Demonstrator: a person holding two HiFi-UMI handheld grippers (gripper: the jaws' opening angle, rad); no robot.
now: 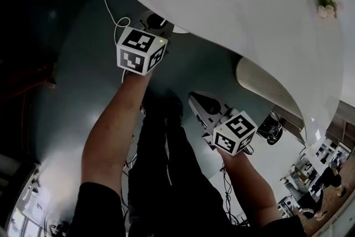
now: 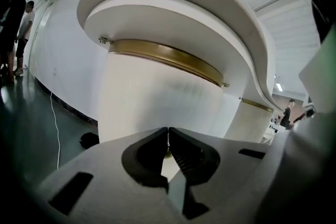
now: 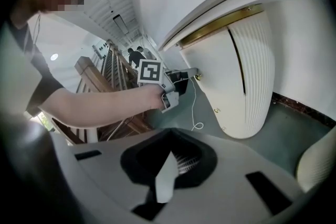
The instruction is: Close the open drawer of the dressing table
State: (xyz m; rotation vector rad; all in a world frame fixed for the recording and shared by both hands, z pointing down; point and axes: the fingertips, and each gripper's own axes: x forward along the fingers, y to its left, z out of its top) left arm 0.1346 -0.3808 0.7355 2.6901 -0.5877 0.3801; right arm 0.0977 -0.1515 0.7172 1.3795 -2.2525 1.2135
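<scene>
With my left gripper [image 2: 168, 131] closed at the small brass knob [image 2: 168, 153] on the drawer [image 2: 157, 97] front just under the dressing table [image 1: 233, 3] surface, and my right gripper [image 3: 170, 136] closed and empty farther from it, I judge the drawer not yet pushed home.

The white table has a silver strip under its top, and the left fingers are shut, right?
Not silver: the metal strip under the top of the white dressing table is gold, as the left gripper view shows. The left gripper has shut fingers.
</scene>
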